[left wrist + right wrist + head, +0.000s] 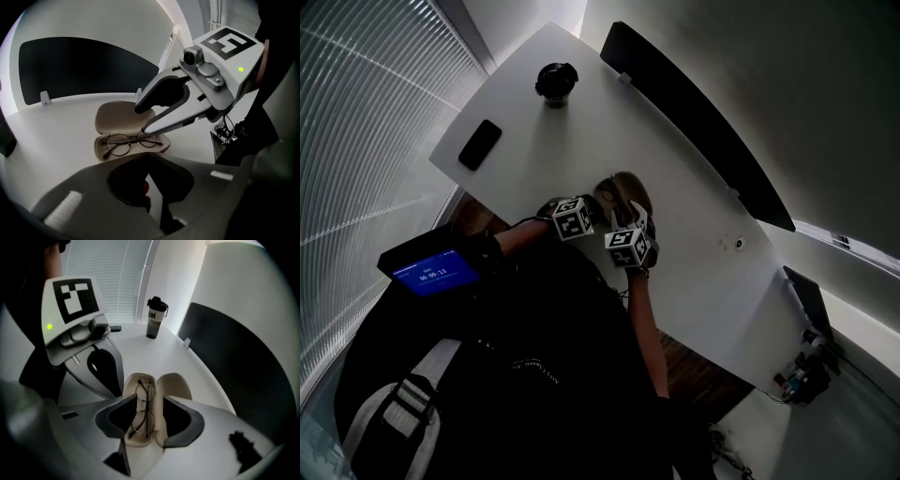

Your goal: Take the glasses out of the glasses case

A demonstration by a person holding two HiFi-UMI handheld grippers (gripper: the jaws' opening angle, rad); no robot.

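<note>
Now the glasses case (pixel 176 380) lies wide open on the white table (pixel 581 122), just above the middle of the head view, its two beige halves side by side. The glasses (pixel 134 140) sit folded in the tray half, lenses up, and have not been lifted out.

Over to the right gripper (pixel 149 401): its jaws stand well apart and straddle the case. In its own view one tip hangs by the outer edge of the tray half, at the left of the frames, and the other tip is over the lid half, so the glasses and the hinge line fall between them. Nothing is clamped, and I cannot tell whether either tip touches the case.

The left gripper (pixel 147 157) is low in its own view, tips drawn together with only a thin slit behind them and nothing held. It hangs just beside the case on the tray side, apart from it.

Further off, a dark tumbler (pixel 155 317) stands at the top of the table, a black phone (pixel 480 143) lies at upper left, and a black panel (pixel 694 122) runs along the right edge.
</note>
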